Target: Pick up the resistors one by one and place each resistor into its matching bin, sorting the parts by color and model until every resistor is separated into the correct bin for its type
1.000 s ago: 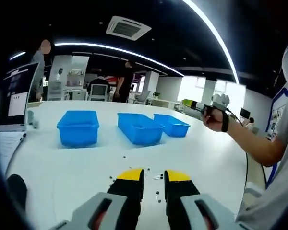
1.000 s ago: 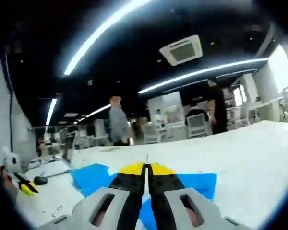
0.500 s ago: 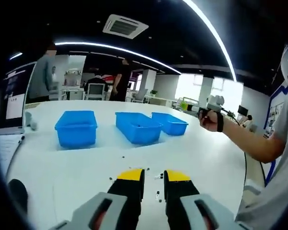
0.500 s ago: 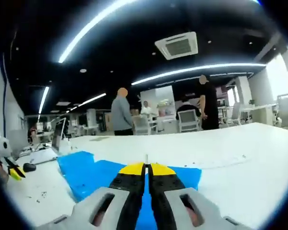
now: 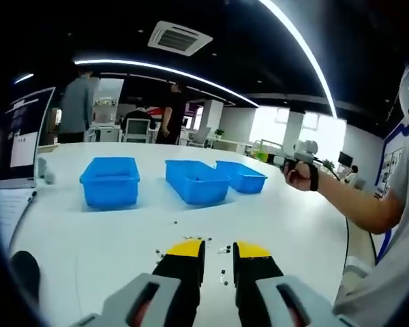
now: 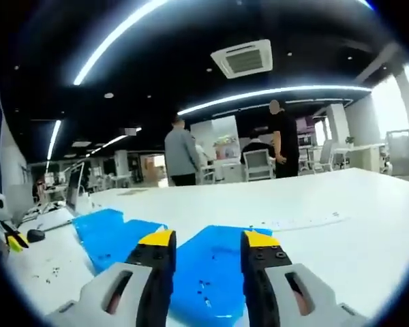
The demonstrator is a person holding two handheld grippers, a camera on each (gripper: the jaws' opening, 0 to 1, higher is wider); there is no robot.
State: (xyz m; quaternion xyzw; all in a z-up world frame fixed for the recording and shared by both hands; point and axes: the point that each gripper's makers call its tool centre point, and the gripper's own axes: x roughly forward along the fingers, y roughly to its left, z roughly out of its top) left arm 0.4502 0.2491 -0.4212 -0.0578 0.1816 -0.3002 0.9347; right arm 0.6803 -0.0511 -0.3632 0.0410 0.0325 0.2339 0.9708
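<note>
The right gripper (image 6: 199, 248) hangs over a blue bin (image 6: 211, 279), jaws spread and empty. The left gripper (image 5: 218, 255), jaws parted with nothing between, hovers above the loose resistors (image 5: 221, 249) on the near table (image 5: 95, 238). Risk: similar resistors may be misjudged and mis-sorted.

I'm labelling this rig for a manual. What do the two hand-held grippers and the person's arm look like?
Each hand-held gripper, left and right, has black jaws capped with yellow tips on light grey bodies with dark slots. In the left gripper view the person's hand has a dark strap at the wrist, a thin dark cable hangs below the arm, and the sleeve is light grey.
</note>
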